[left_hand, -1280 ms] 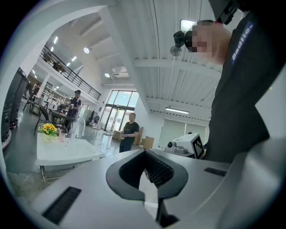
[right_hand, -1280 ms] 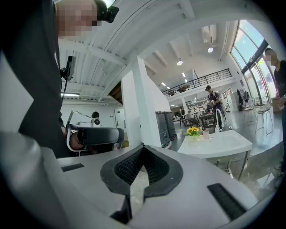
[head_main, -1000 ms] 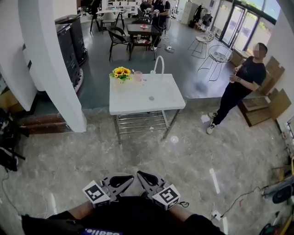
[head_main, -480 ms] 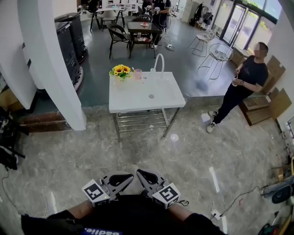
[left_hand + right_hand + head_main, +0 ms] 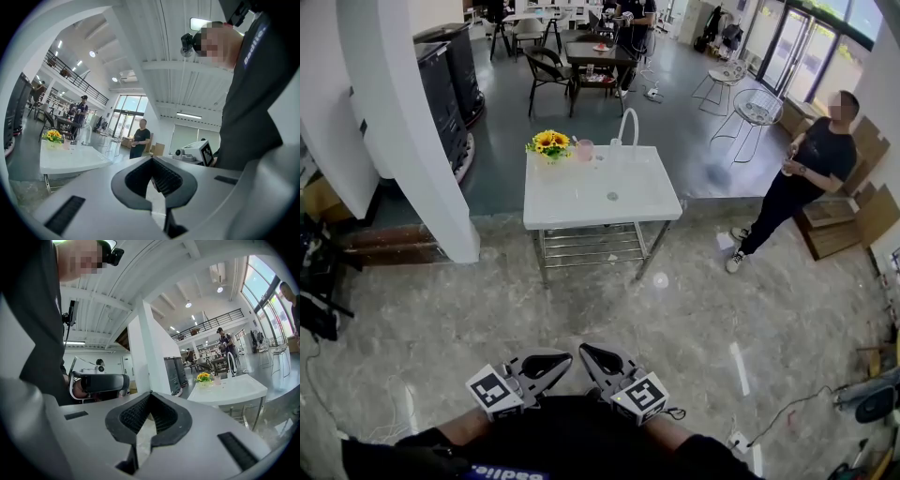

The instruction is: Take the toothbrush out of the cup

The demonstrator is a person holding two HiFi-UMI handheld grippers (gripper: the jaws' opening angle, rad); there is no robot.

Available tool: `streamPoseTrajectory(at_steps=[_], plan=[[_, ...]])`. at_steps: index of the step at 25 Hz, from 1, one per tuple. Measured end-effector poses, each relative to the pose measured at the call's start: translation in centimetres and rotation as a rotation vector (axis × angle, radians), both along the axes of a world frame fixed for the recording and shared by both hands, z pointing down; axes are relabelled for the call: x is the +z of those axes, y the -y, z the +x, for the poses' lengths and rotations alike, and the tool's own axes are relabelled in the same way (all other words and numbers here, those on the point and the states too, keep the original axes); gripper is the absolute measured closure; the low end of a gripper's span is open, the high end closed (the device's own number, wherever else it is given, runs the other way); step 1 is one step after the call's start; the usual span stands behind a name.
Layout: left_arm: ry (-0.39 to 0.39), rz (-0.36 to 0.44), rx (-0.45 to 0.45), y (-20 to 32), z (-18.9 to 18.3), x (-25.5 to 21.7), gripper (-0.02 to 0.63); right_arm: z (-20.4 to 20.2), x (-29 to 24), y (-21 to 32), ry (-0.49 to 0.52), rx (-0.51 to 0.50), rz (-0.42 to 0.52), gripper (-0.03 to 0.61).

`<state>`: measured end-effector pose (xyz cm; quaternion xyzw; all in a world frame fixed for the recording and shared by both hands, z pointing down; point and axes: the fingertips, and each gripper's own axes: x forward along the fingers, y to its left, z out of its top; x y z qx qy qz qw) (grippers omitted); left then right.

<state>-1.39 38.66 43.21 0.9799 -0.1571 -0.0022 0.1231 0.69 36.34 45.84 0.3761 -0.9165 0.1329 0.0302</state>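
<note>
A pink cup (image 5: 584, 150) stands at the far edge of the white table (image 5: 600, 197), well ahead of me; it is too small to make out a toothbrush in it. The cup also shows tiny in the right gripper view (image 5: 216, 378). My left gripper (image 5: 542, 364) and right gripper (image 5: 602, 362) hang close to my body at the bottom of the head view, side by side, far from the table. Both are shut and hold nothing. In the gripper views, the left gripper (image 5: 151, 159) and right gripper (image 5: 150, 394) have their tips together.
Sunflowers (image 5: 548, 143) and a white faucet (image 5: 626, 127) stand beside the cup. A white pillar (image 5: 412, 131) rises at the left. A person in black (image 5: 797, 187) stands at the right. Dark tables and chairs (image 5: 581, 66) lie beyond; cables (image 5: 787, 403) trail on the marble floor.
The view has shifted slightly, so the table sits a little lower and to the right in the picture. Both grippers stay shut and in place at my body.
</note>
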Motion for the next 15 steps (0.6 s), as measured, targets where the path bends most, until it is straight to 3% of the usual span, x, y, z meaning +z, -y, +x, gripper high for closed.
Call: streamPoseTrajectory(at_steps=[7, 15], plan=[[0.050, -0.008, -0.050, 1.0, 2.2, 0.7, 0.614, 2.7, 0.2, 0.8, 0.013, -0.023, 0.002, 0.567], [0.013, 0.001, -0.080, 1.8, 4.4, 1.4, 0.614, 5.1, 0.8, 1.8, 0.010, -0.062, -0.012, 0.567]])
